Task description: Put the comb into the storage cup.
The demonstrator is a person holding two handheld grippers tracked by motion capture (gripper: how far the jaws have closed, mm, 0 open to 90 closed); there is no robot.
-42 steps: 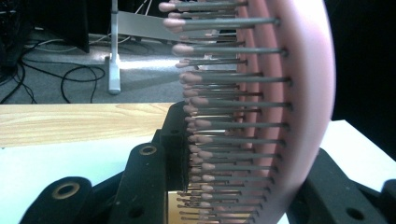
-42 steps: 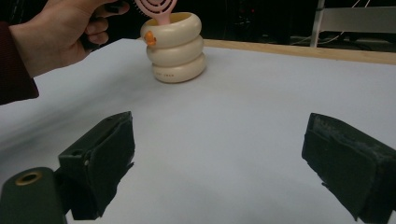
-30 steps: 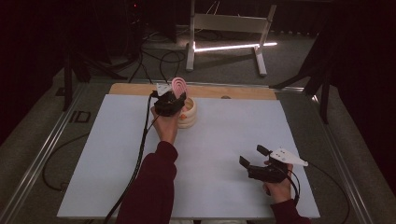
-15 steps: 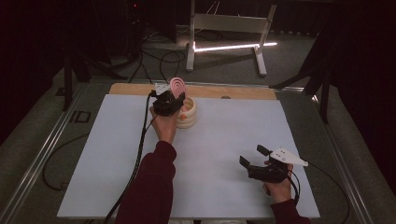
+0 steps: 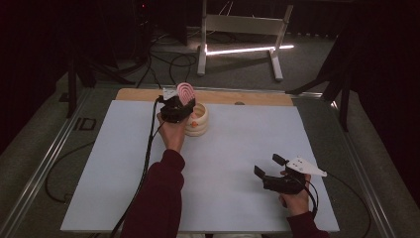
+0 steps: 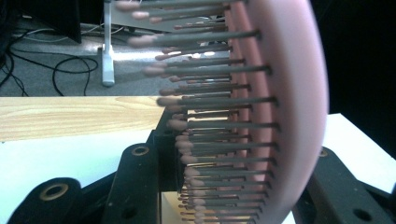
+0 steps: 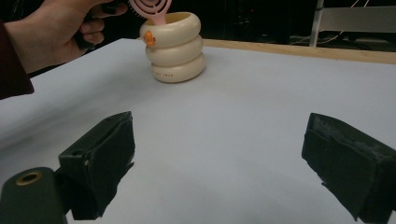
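A pink hairbrush [image 5: 186, 93] stands upright with its handle down in a cream ringed holder [image 5: 198, 124] at the back of the white table. My left gripper [image 5: 183, 100] is closed on the brush head. In the left gripper view the bristles [image 6: 219, 121] meet one black finger [image 6: 135, 182] and the pink back [image 6: 294, 93] lies against the other. Those jaws have just been opening a little, with the brush still between them. My right gripper [image 5: 268, 165] rests open near the front right, and nothing is between its fingers [image 7: 100, 158].
The holder [image 7: 175, 49] carries a small orange mark [image 7: 149, 37]. A wooden strip [image 5: 247, 97] runs along the far edge of the white sheet [image 5: 247, 139]. A metal stand [image 5: 237, 29] and cables [image 5: 168, 57] are on the floor behind the table.
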